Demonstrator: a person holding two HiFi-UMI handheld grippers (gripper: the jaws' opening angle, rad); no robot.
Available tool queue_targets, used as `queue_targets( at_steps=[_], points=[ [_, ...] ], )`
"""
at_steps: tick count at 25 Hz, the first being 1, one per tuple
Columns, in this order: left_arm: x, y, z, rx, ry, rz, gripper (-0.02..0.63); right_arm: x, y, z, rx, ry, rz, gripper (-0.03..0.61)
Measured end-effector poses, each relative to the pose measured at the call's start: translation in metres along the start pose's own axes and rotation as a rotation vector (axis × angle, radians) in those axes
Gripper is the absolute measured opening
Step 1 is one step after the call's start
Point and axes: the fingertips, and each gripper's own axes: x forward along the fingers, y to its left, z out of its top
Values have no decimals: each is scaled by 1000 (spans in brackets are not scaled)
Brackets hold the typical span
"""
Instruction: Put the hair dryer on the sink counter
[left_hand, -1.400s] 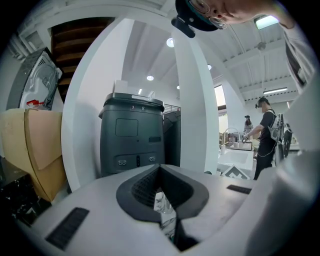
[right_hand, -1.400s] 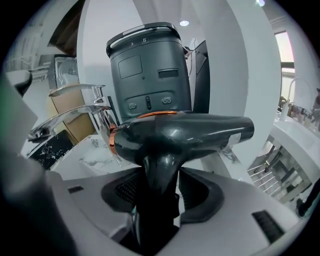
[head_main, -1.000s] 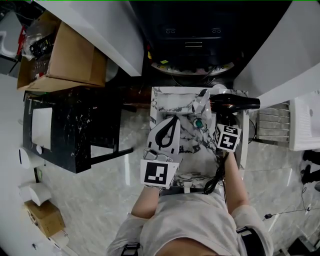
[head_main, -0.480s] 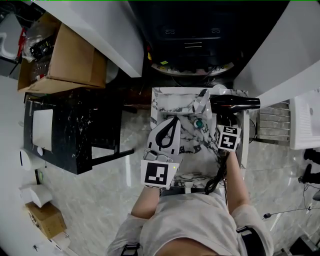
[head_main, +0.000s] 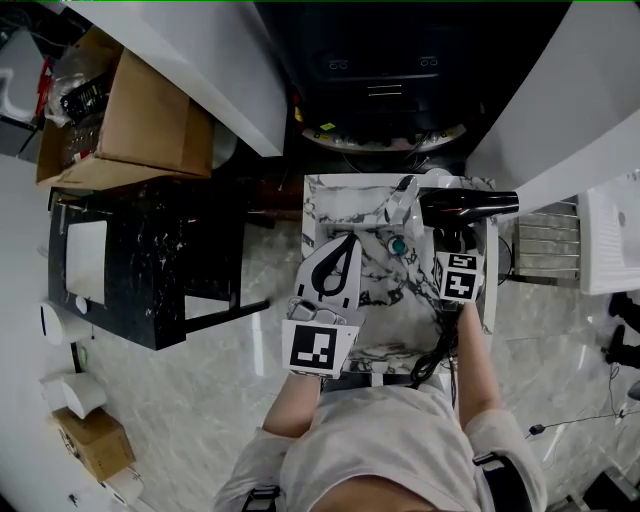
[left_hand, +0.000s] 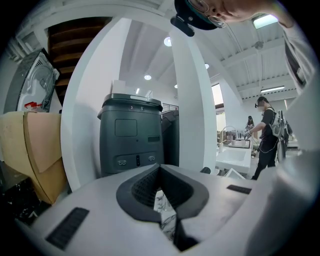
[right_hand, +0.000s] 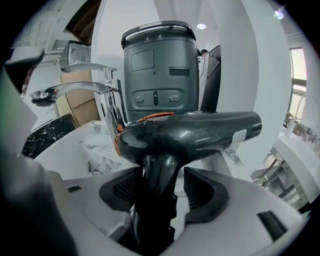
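Note:
The black hair dryer (head_main: 468, 205) lies across the back right corner of the marble sink counter (head_main: 330, 195), nozzle pointing right. In the right gripper view the hair dryer (right_hand: 190, 132) has its handle hanging down between my right gripper's (right_hand: 162, 187) jaws. The jaws are opening, and a gap shows between the right pad and the handle. In the head view my right gripper (head_main: 452, 240) is just in front of the dryer. My left gripper (head_main: 345, 242) hovers over the basin with its jaws together and nothing held; its own view shows the left gripper (left_hand: 161, 192) the same way.
A chrome faucet (head_main: 403, 205) stands left of the dryer and also shows in the right gripper view as the faucet (right_hand: 85, 87). The dryer's black cable (head_main: 432, 350) trails to the sink's front. Behind stands a dark grey machine (head_main: 385, 70). At left are a black marble table (head_main: 150, 260) and a cardboard box (head_main: 130, 115).
My right gripper has edged slightly back towards me. The hair dryer stays at the sink's back right corner. The left gripper has not moved.

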Motion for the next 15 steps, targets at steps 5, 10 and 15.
queue_targets(
  at_steps=[5,10,15],
  points=[
    [-3,-2,3,4,-8,-1,14,-13,3,6,43,-48,16,247],
    [-6,-8,7,14,-22,-18,14,-42,5,25,67,-151,17,170],
    [-10,-19,14,17,-41,-51,14,-81,11,49,25,-252,35,10]
  ],
)
